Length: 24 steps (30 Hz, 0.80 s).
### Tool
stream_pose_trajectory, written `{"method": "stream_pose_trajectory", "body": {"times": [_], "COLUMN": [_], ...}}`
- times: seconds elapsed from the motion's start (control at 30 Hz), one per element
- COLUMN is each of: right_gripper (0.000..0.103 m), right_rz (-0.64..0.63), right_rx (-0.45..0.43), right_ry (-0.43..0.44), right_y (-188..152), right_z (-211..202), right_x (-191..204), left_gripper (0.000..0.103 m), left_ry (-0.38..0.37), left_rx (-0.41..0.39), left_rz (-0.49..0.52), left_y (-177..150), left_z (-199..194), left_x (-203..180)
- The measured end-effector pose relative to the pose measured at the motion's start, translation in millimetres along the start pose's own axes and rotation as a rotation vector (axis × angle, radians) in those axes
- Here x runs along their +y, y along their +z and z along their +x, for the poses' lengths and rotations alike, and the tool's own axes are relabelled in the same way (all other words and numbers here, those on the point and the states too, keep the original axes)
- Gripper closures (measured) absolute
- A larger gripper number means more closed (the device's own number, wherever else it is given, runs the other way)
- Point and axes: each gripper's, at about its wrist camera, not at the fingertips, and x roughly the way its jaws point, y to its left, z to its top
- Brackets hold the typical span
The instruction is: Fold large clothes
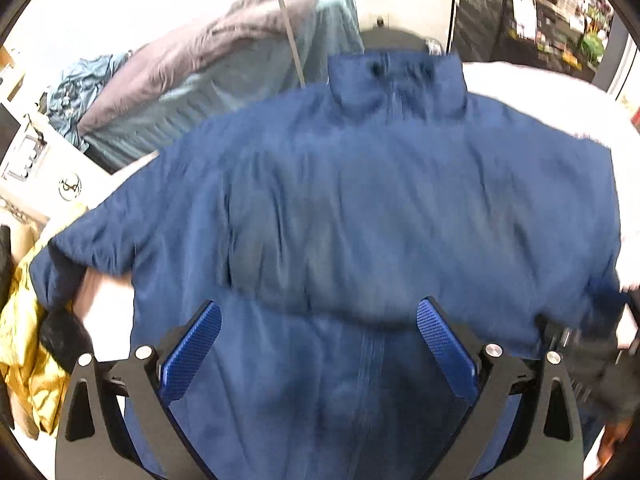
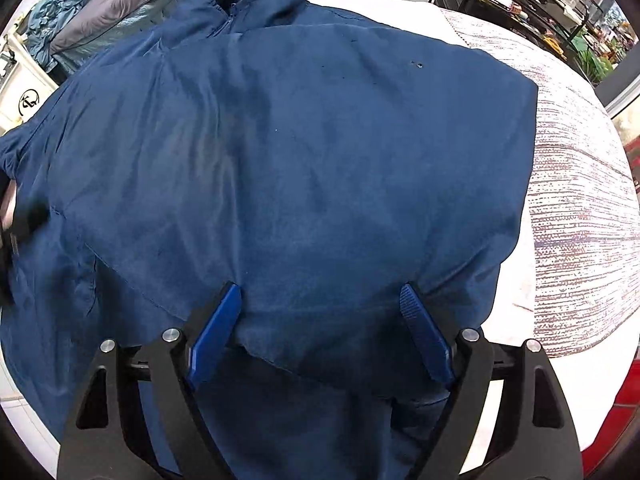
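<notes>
A large dark blue jacket (image 1: 360, 200) lies spread on a white surface, collar (image 1: 396, 80) at the far side and zip running down the middle. My left gripper (image 1: 318, 308) hovers open over its lower front, nothing between the blue pads. In the right wrist view the jacket (image 2: 300, 152) shows one side folded over the body, with a straight edge on the right. My right gripper (image 2: 320, 290) is open above the near folded hem, its fingers standing either side of the cloth without pressing it. The right gripper's dark body (image 1: 580, 360) shows at the left wrist view's edge.
A striped white cover (image 2: 580, 200) lies bare to the jacket's right. A grey and teal bedding pile (image 1: 224, 68) sits behind, a shiny yellow garment (image 1: 24, 340) hangs at the left edge, a white box with a logo (image 1: 70, 188) beside it. Dark shelving (image 1: 560, 8) stands far right.
</notes>
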Motion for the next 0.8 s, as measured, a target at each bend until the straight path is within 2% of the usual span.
{"method": "stream_pose_trajectory", "body": {"times": [0.1, 0.2, 0.27, 0.5, 0.8], "right_gripper": [0.021, 0.020, 0.018, 0.013, 0.009], "right_rz": [0.001, -0.004, -0.014, -0.045, -0.059], "right_rx": [-0.011, -0.015, -0.010, -0.004, 0.005], "right_ry": [0.012, 0.013, 0.011, -0.007, -0.082], "right_y": [-1, -5, -5, -7, -6], "right_z": [1, 3, 4, 12, 20], "right_x": [-2, -2, -5, 1, 15], "left_gripper": [0.006, 0.006, 0.006, 0.005, 0.005], "left_ry": [0.018, 0.059, 0.045, -0.044, -0.007], "left_rx": [0.029, 0.144, 0.184, 0.220, 0.144], "left_rz": [0.038, 0.129, 0.148, 0.060, 0.085], "left_y": [18, 20, 15, 8, -4], "left_z": [19, 60, 77, 101, 94], "left_x": [-9, -24, -28, -18, -30]}}
